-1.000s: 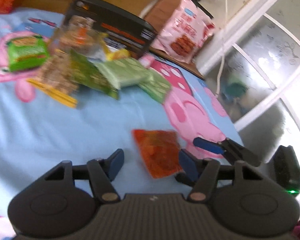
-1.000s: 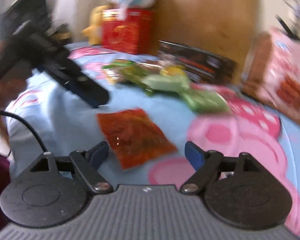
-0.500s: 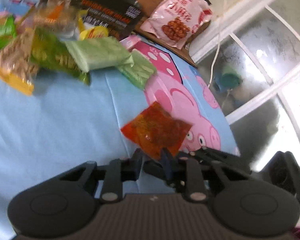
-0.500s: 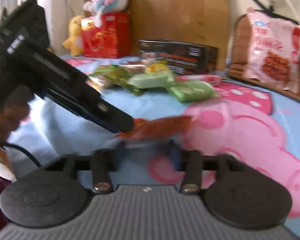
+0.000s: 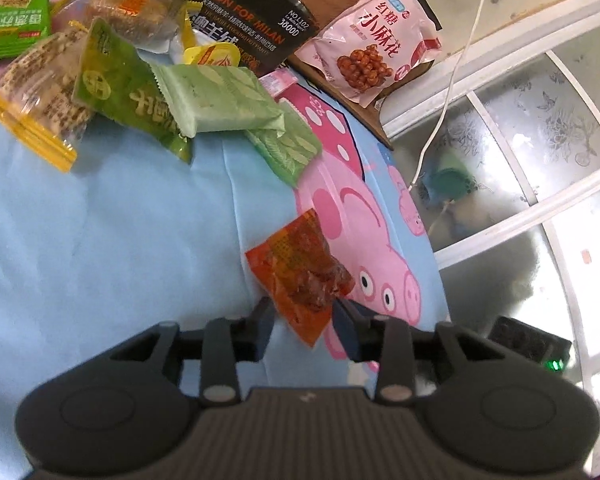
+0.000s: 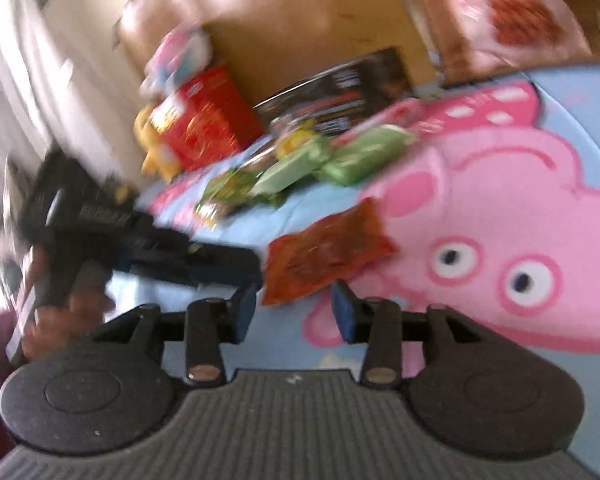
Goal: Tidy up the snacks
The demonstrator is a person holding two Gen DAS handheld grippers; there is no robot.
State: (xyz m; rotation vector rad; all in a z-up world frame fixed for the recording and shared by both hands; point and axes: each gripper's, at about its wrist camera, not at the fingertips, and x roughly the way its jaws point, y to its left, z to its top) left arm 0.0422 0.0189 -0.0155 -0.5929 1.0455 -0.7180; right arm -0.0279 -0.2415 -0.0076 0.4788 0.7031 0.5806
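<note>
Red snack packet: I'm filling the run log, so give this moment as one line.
object: red snack packet | place: blue sheet | left tongs: opening, packet between | right tongs: opening, apart

A blue pig-print bedsheet (image 5: 120, 240) covered the bed; a frosted window (image 5: 540, 140) glowed at right, a wooden headboard (image 6: 300, 12) stood far.

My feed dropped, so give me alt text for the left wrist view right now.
The left gripper, jaws opening, frames an orange-red snack packet lying on a blue cartoon-pig sheet. Beyond it lies a heap of green and yellow snack packets before a black box.
</note>
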